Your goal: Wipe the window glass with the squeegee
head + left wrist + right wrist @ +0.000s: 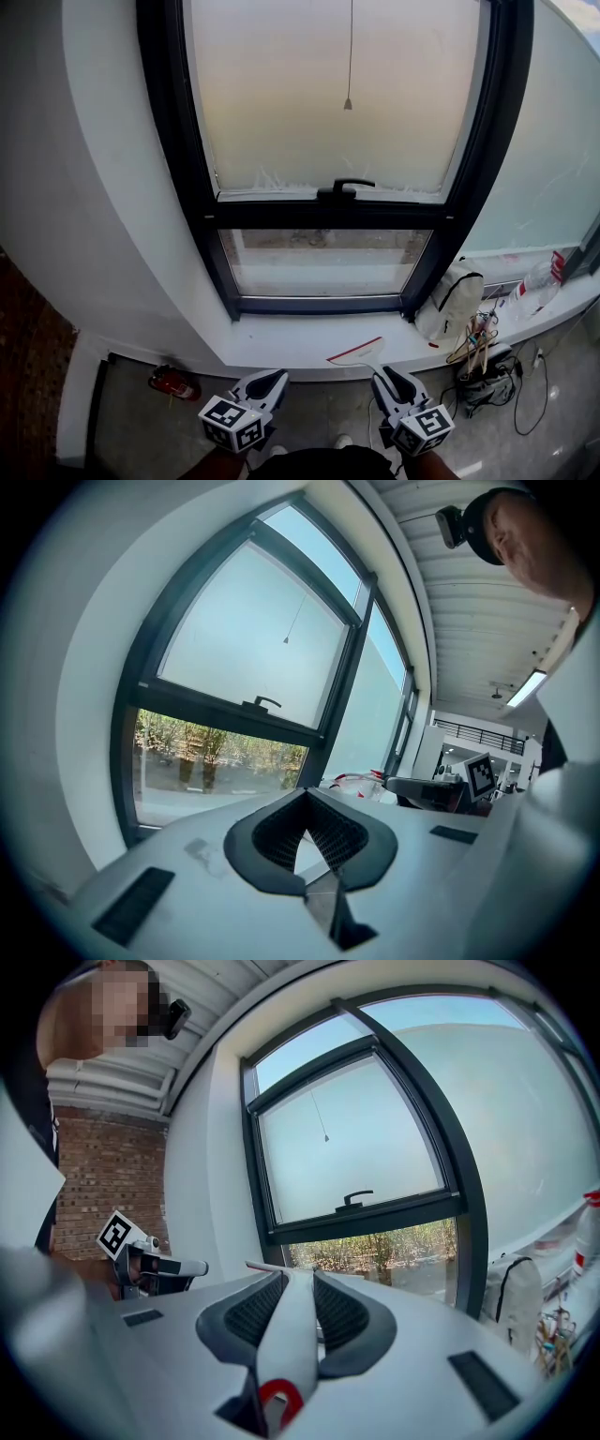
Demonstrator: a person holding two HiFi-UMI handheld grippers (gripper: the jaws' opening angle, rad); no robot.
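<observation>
The window has a frosted upper pane [337, 94] with a black handle [343, 188], and a clear lower pane [323, 262]. The squeegee [358, 352] is white with a red-edged blade and reaches over the sill. My right gripper [386, 377] is shut on its handle. In the right gripper view the white handle [291, 1335] runs between the jaws of that gripper [298, 1277], with a red loop at its near end. My left gripper [277, 378] hangs below the sill, jaws closed at the tips with nothing in them [305, 796].
A white sill [281, 337] runs under the window. On it to the right stand a white bag [450, 300] and a spray bottle [536, 286], with cables [497, 375] below. A red object [173, 382] lies on the floor at left. A pull cord [348, 101] hangs before the upper pane.
</observation>
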